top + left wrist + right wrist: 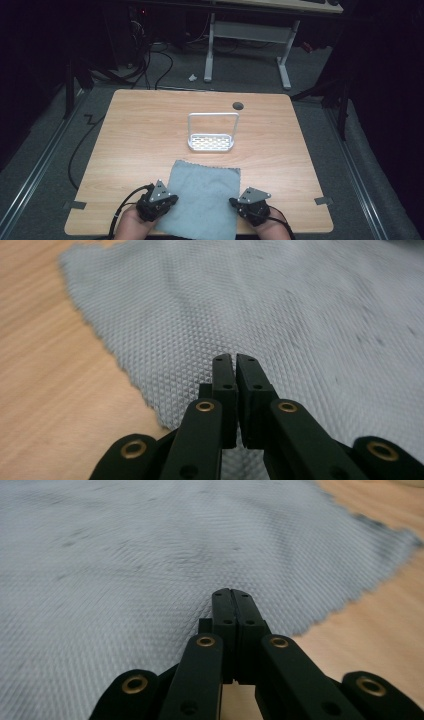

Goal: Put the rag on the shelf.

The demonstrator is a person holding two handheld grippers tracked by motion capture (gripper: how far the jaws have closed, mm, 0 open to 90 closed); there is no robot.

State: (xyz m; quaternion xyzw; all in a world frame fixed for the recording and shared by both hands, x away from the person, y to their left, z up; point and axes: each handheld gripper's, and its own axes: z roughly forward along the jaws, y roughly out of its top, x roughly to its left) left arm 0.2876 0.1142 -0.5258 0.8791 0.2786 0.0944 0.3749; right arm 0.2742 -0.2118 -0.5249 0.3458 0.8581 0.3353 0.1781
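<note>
A grey-blue cloth [202, 197] lies flat at the near middle of the wooden table [135, 130]. My left gripper [174, 199] rests at the cloth's left edge, pointing inward. Its jaws stand shut over the weave [250, 300], with only a hairline slit between them [235, 360]. At the cloth's right edge my right gripper [233, 201] also points inward, and its jaws [232, 594] are pressed fully together above the cloth [125, 555]. I see no fold of cloth between either pair of jaws.
A small white perforated tray with a tall wire handle [211, 142] stands just beyond the cloth. A round cable hole [238, 105] sits near the far edge. Tape pieces [75, 204] [323, 201] mark the near corners. A desk frame [247, 35] stands beyond on the floor.
</note>
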